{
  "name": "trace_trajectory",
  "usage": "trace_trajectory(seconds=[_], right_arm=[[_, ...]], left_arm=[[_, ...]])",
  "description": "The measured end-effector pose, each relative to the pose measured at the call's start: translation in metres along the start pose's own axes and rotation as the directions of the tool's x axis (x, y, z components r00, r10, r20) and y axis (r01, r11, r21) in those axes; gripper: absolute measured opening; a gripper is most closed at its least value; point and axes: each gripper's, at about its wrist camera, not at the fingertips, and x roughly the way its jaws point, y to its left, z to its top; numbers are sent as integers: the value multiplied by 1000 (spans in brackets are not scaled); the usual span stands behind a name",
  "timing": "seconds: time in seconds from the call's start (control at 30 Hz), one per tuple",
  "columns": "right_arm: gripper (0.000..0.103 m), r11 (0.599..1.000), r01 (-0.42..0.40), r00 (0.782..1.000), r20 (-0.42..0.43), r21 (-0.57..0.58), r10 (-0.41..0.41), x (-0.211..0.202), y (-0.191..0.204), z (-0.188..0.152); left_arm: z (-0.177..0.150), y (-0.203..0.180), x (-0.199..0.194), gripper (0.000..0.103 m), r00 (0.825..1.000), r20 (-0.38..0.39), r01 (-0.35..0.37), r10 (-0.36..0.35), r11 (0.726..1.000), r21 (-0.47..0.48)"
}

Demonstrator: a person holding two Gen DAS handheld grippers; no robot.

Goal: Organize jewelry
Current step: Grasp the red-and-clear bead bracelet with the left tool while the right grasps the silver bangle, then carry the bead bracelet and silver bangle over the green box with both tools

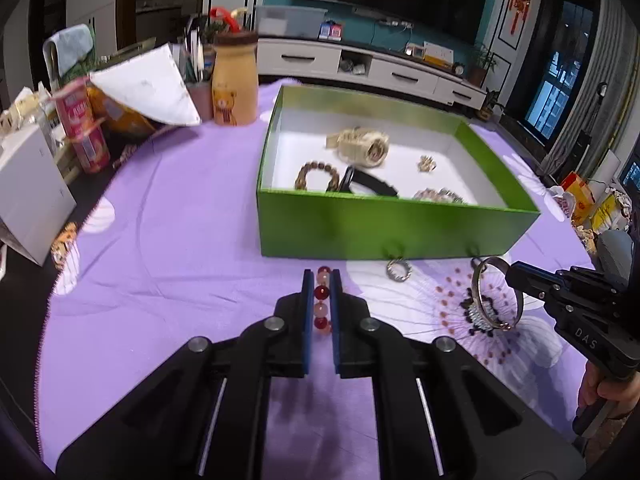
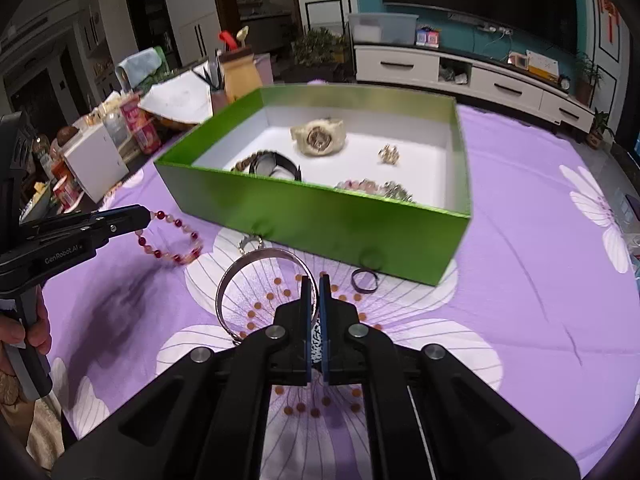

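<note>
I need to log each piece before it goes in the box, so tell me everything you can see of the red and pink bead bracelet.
The bead bracelet is a loop of round, glossy beads, dark red alternating with pale pink, glass or stone by the look. The left gripper is shut on one side of it, beads lined up between the fingers. The rest hangs free over the purple cloth, in front of the green box, outside it.

Evenly lit from overhead, with soft dark shadows on the purple tablecloth (image 2: 520,240) left of the green box (image 2: 320,220). Slightly motion-blurred around that box. Strongly fisheye-bent, black vignette at the corners, dim background behind the box
</note>
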Motion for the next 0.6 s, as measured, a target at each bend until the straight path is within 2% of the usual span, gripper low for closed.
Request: trace_trajectory(seconds=[0.33,0.6], right_arm=[[3,999,35,997,73,3,-35,-39,-5,3],[3,999,43,990,131,13,-44,-65,-13,12]], left_arm=[[10,-13,-35,7,998,58,16,-17,999,30],[34,-26,-57,7,994,103,37,-44,997,62]])
